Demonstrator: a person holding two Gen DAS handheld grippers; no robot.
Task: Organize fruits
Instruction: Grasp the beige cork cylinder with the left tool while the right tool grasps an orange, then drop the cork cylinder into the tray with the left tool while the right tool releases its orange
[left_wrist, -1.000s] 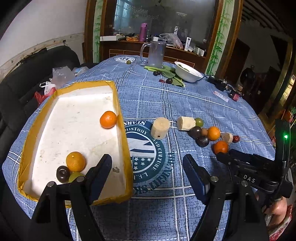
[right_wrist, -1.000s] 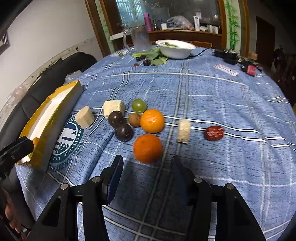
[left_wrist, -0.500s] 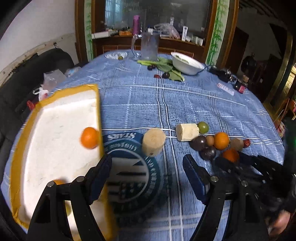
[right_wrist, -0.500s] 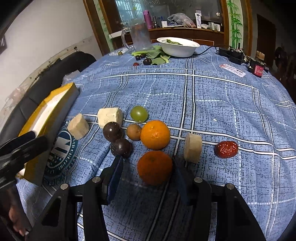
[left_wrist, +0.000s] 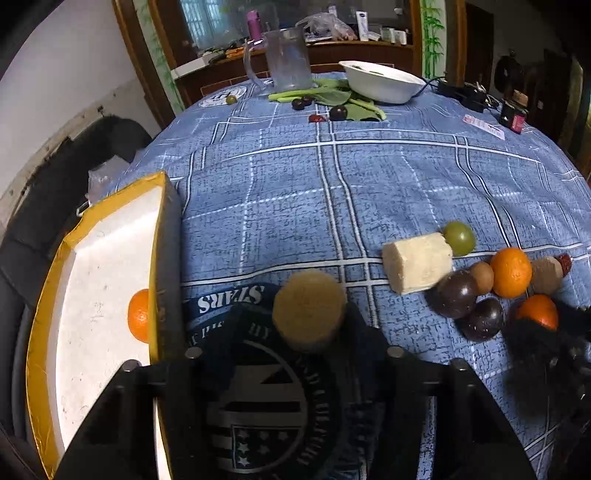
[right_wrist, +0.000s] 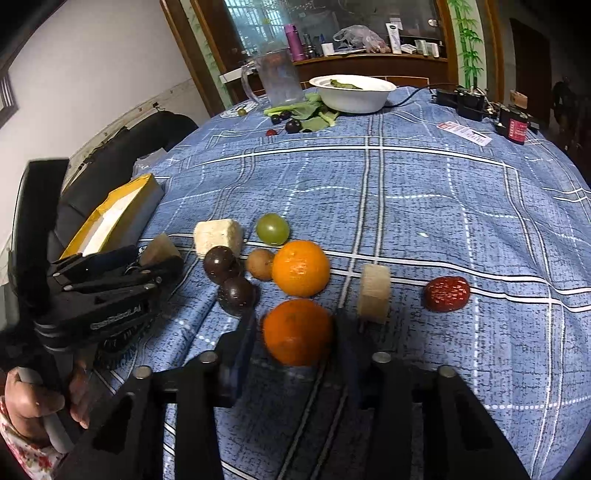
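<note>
Both grippers have moved forward: the left gripper (left_wrist: 308, 332) now has spread fingers around the tan cylinder (left_wrist: 309, 308), the right gripper (right_wrist: 295, 339) spread around the near orange (right_wrist: 297, 331), beside dark fruits (right_wrist: 236, 295).

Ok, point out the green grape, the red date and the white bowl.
round green grape (right_wrist: 272, 229): right wrist view, middle of its skin.
wrinkled red date (right_wrist: 447, 293): right wrist view, centre.
white bowl (right_wrist: 354, 100): right wrist view, front wall.

Blue tablecloth (right_wrist: 443, 192) checked with white lines; yellow-rimmed white tray (left_wrist: 92, 266); 2 orange tangerines (right_wrist: 300, 268), 1 green grape (right_wrist: 272, 229), 2 dark purple fruits (right_wrist: 219, 260) (almost brown), 1 red date (right_wrist: 446, 294).
</note>
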